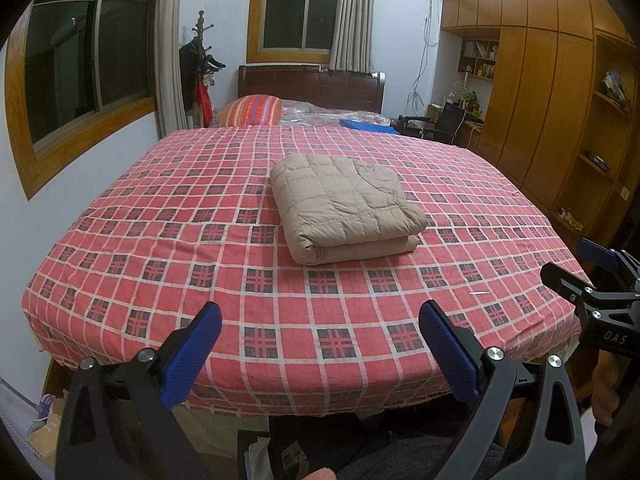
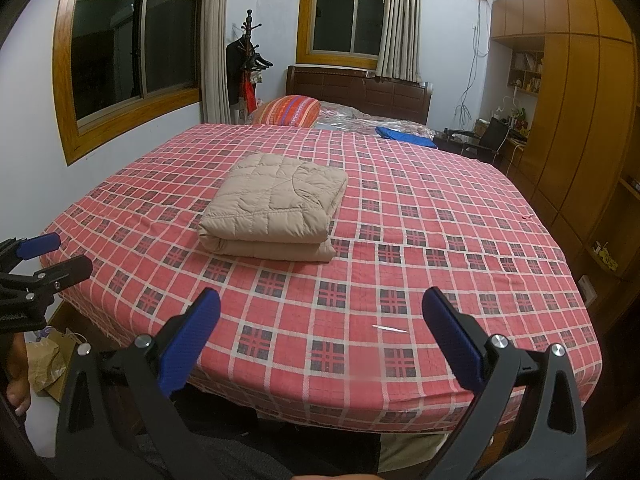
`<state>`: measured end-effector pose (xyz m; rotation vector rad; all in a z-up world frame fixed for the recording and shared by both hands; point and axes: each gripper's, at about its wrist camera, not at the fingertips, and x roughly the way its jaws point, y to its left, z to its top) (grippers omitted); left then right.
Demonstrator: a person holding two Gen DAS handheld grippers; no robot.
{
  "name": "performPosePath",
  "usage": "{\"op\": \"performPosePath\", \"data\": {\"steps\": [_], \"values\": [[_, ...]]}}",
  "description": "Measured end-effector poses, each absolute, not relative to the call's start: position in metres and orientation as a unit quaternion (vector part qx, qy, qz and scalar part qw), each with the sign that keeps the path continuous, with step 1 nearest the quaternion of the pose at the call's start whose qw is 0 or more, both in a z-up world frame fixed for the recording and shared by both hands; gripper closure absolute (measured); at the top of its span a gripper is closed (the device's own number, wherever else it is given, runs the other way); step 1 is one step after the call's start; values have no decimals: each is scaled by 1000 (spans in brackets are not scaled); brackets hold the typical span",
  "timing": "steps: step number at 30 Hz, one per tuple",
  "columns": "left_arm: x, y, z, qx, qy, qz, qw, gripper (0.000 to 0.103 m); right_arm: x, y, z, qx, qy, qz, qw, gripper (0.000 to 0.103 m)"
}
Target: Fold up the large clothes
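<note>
A beige quilted garment (image 1: 346, 206) lies folded into a thick rectangle in the middle of the bed (image 1: 160, 248); in the right wrist view the same bundle (image 2: 276, 210) sits left of centre. My left gripper (image 1: 320, 316) hangs open over the foot of the bed, well short of the bundle, nothing between its blue pads. My right gripper (image 2: 322, 300) is open too, over the bed's (image 2: 460, 248) near edge and empty. Each gripper shows in the other's view: the right gripper (image 1: 580, 264) at the right edge, the left gripper (image 2: 60, 254) at the left edge.
The bed carries a red checked sheet, a striped pillow (image 1: 250, 110) and a blue item (image 1: 370, 126) near the headboard. Wooden wardrobes (image 1: 560, 100) line the right wall, with a desk and chair (image 1: 450, 118). A coat stand (image 1: 200, 68) is by the left wall. A paper bag (image 2: 48, 360) lies on the floor.
</note>
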<state>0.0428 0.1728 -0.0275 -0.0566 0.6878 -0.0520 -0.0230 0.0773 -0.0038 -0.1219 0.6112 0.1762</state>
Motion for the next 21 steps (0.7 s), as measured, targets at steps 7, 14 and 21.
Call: {"op": "performPosePath", "data": {"steps": [7, 14, 21], "values": [[43, 172, -28, -28, 338, -26, 940, 4, -23, 78, -4, -60, 300, 86, 948, 3], [43, 173, -28, -27, 338, -26, 940, 4, -23, 79, -3, -61, 299, 85, 949, 3], [43, 173, -28, -27, 338, -26, 940, 4, -22, 79, -3, -59, 302, 87, 947, 3]]}}
